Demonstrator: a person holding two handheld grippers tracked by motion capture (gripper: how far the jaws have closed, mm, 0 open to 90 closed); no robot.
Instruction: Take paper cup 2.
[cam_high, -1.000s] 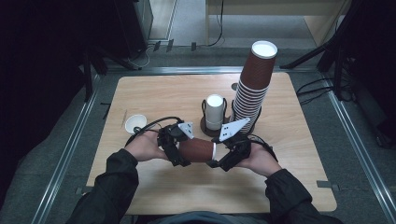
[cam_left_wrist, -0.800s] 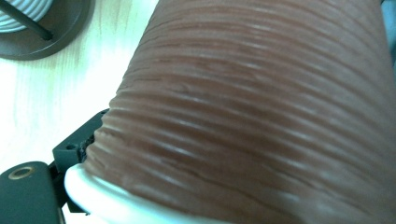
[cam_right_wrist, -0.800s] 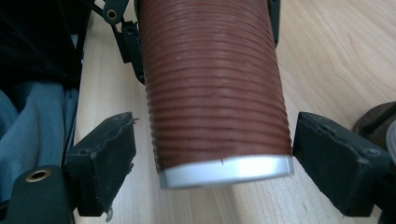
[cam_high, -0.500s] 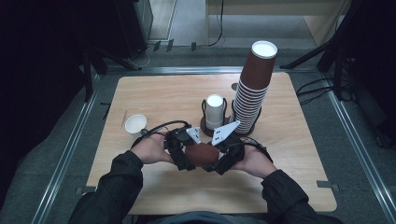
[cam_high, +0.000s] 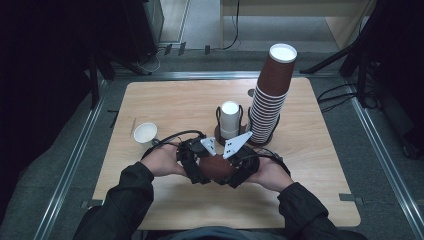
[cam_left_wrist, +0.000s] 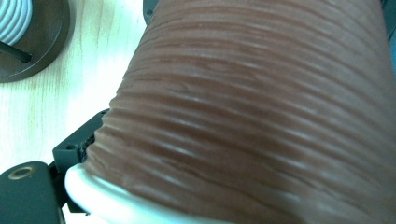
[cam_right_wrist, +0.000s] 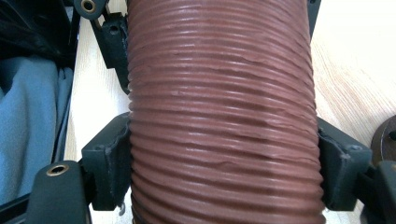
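High view: the brown ribbed cup (cam_high: 216, 168), clamped between the left gripper (cam_high: 196, 161) and right gripper (cam_high: 239, 165), has been drawn nearer the worktop's (cam_high: 170, 100) front edge, apparently being separated from nested cups.

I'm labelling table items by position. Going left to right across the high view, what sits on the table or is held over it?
small white cup → left gripper → brown ribbed cup held between both grippers → right gripper → tall stack of brown cups
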